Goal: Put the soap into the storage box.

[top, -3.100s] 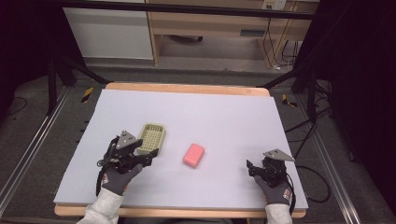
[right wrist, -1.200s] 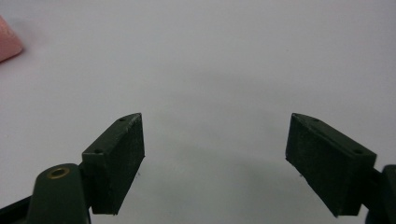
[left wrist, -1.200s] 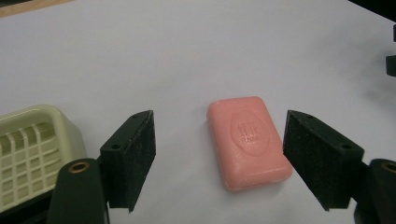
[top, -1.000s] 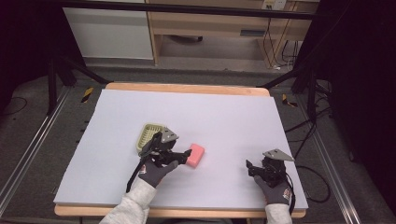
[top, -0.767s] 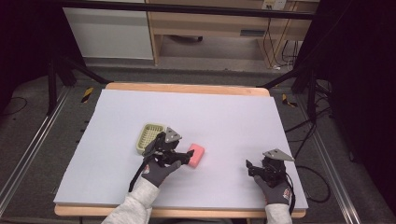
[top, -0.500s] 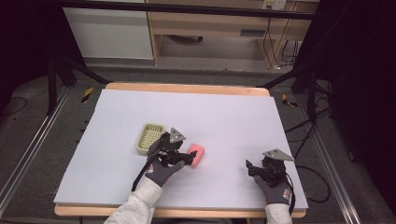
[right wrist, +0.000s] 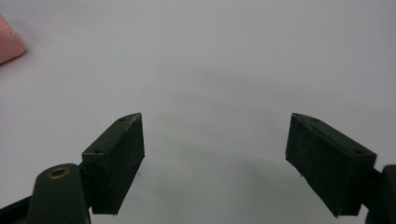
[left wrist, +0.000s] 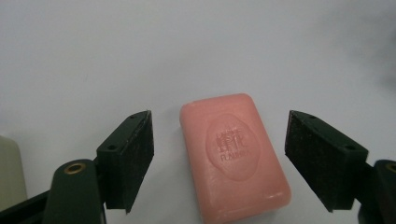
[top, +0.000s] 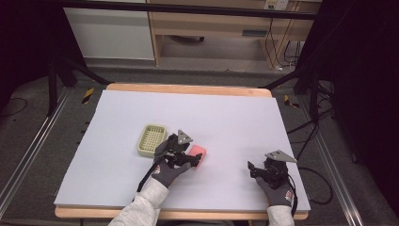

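High view first: my left gripper [top: 192, 159] sits near the middle of the big white table top [top: 117, 117], right by the pink bar of soap [top: 198, 155]. The pale green plastic basket with little holes [top: 151, 140] is at about 10 o'clock from the soap, close by. My right gripper [top: 254, 168] rests at about 4 o'clock from the soap, well apart from it, near the table's front edge.

Left gripper view next: my left gripper [left wrist: 218, 161] has its jaws wide apart, one on each side of the pink soap [left wrist: 233, 154]. Neither jaw touches it. The soap lies flat with letters pressed into its top.

Right gripper view last: my right gripper [right wrist: 215, 163] has its jaws wide apart over bare white table [right wrist: 210, 60]. A corner of the pink soap [right wrist: 9, 44] peeks in at 10 o'clock.
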`<state>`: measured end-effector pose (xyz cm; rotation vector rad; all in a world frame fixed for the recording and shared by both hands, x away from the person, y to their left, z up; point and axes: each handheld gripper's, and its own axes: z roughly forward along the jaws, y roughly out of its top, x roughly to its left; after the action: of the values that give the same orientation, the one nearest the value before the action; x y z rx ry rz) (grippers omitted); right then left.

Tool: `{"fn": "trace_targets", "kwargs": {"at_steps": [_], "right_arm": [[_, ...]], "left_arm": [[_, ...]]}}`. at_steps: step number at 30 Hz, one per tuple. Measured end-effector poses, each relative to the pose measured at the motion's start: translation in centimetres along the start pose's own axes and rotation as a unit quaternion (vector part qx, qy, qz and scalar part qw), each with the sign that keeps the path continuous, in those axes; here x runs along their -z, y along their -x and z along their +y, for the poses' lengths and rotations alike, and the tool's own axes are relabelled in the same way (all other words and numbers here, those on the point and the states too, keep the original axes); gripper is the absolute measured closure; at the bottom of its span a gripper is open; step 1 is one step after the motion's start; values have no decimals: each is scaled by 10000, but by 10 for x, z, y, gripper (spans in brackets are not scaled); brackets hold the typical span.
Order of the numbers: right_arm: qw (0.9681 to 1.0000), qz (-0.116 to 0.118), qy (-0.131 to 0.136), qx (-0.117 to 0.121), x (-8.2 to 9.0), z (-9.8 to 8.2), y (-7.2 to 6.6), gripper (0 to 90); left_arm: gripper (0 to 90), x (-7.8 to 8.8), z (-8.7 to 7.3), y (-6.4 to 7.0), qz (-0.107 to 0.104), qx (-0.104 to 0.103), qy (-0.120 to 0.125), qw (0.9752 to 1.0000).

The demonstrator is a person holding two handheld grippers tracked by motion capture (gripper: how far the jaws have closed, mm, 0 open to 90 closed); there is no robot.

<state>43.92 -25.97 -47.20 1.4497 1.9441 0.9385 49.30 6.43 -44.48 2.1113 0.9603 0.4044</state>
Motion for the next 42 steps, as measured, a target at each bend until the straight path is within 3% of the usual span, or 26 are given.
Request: {"fn": "trace_targets", "kwargs": {"at_steps": [24, 42], "right_arm": [[10000, 57, -34, -40, 0, 0, 0, 196], [10000, 74, -39, -29, -1, 0, -1, 194]], "left_arm": [[242, -22, -3, 5, 14, -53, -314, 9995], [269, -30, -7, 5, -41, -39, -459, 9989]]}}
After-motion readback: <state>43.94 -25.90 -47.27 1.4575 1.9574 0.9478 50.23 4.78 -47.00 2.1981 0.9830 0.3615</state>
